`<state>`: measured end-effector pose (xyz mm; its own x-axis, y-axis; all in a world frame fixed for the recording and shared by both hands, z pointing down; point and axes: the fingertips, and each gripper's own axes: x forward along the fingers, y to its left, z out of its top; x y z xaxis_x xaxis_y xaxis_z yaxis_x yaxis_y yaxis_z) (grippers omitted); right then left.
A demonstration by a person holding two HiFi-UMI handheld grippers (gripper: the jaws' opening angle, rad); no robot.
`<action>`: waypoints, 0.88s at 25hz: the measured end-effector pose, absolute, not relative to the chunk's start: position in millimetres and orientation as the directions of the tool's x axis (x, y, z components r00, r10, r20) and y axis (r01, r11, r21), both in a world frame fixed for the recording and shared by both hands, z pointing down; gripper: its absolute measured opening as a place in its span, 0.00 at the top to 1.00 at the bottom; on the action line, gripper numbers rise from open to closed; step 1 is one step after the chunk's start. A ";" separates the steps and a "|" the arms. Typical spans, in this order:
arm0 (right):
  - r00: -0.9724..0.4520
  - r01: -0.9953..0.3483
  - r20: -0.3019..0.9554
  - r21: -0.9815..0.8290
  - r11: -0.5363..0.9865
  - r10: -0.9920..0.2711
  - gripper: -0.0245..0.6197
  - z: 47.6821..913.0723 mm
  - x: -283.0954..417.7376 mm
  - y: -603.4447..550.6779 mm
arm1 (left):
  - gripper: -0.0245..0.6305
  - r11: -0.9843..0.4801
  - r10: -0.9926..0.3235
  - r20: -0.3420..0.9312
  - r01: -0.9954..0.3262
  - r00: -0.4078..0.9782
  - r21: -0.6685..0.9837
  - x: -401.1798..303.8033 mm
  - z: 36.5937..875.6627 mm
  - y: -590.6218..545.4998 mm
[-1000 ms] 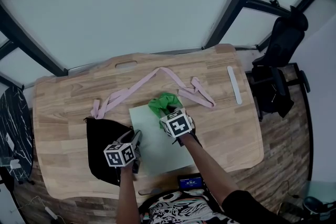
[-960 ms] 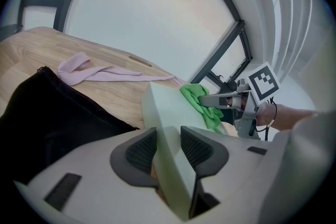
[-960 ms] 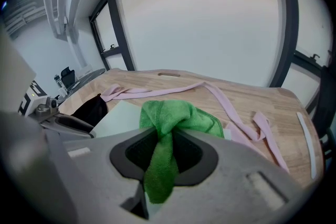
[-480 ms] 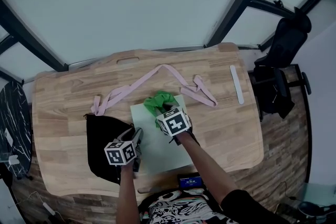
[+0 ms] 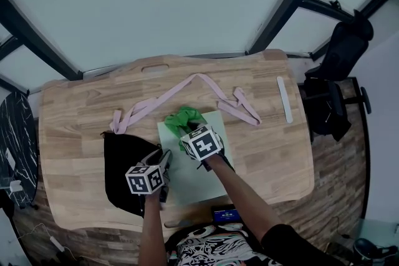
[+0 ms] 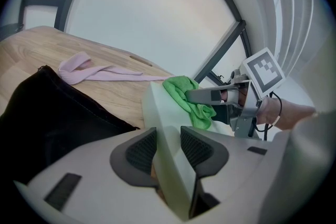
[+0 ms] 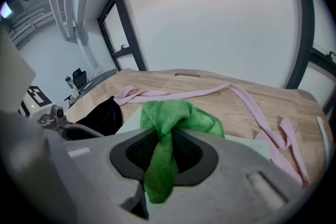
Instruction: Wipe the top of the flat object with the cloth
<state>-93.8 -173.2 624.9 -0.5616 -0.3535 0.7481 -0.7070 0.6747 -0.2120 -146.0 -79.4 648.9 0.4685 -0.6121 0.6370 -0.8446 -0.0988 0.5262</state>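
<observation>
Head view: A pale flat board (image 5: 198, 172) is seen lying on the wooden table (image 5: 75, 128), near the front edge. The green cloth (image 5: 181, 119) is bunched on the board's far end. The right gripper (image 5: 188, 132) is set over the cloth. The left gripper (image 5: 163, 164) is placed at the board's left edge, where black fabric (image 5: 123, 162) lies just beside the board. A pink strap (image 5: 187, 88) is draped across the table beyond the board. A white strip (image 5: 285, 98) lies well apart, toward the table's right end.

Left gripper view: The left gripper (image 6: 164, 147) is recorded as clamped on the flat board (image 6: 156, 105), whose edge is pinched between the two ribbed pads (image 6: 140, 150). The green cloth (image 6: 185, 96) is seen resting on the board's top, with the right gripper (image 6: 212, 96) on it. Black fabric (image 6: 47, 120) is noted to the left, and the pink strap (image 6: 84, 68) beyond it.

Right gripper view: The right gripper (image 7: 164, 152) is recorded as closed on the green cloth (image 7: 176, 115). A fold of cloth is gripped between the jaws and hangs below them, and the rest is spread on the flat board (image 7: 247, 143).
</observation>
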 end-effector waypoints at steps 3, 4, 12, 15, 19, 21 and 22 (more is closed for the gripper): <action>-0.568 -0.698 0.747 -0.215 0.683 -0.345 0.84 624.5 -99.2 -171.5 | 0.74 -0.098 -0.613 0.636 -0.845 0.468 0.526 -145.6 648.5 -79.7; -0.570 -0.695 0.747 -0.216 0.686 -0.342 0.84 624.3 -101.1 -170.8 | 0.74 -0.099 -0.613 0.637 -0.845 0.468 0.526 -145.6 648.2 -79.7; -0.597 -0.668 0.740 -0.244 0.703 -0.310 0.84 624.0 -117.2 -164.7 | 0.74 -0.099 -0.612 0.633 -0.841 0.473 0.533 -145.3 648.3 -79.1; -0.606 -0.657 0.737 -0.250 0.712 -0.300 0.84 624.0 -122.8 -163.4 | 0.74 -0.099 -0.614 0.632 -0.841 0.472 0.531 -145.5 648.4 -79.5; -0.612 -0.641 0.736 -0.247 0.726 -0.290 0.84 623.6 -129.0 -160.9 | 0.74 -0.096 -0.616 0.633 -0.842 0.469 0.531 -146.0 648.4 -79.3; -0.618 -0.634 0.734 -0.253 0.731 -0.282 0.84 623.3 -131.9 -159.7 | 0.74 -0.095 -0.616 0.632 -0.841 0.469 0.532 -146.1 648.3 -79.1; -0.622 -0.629 0.733 -0.259 0.733 -0.275 0.84 623.2 -133.5 -159.1 | 0.74 -0.094 -0.616 0.633 -0.841 0.470 0.533 -146.1 648.2 -79.0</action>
<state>-133.5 -159.1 623.2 -0.6225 -0.2754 0.7326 -0.6292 0.7327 -0.2592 -146.1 -79.0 648.2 0.4696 -0.6158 0.6326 -0.8410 -0.0938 0.5329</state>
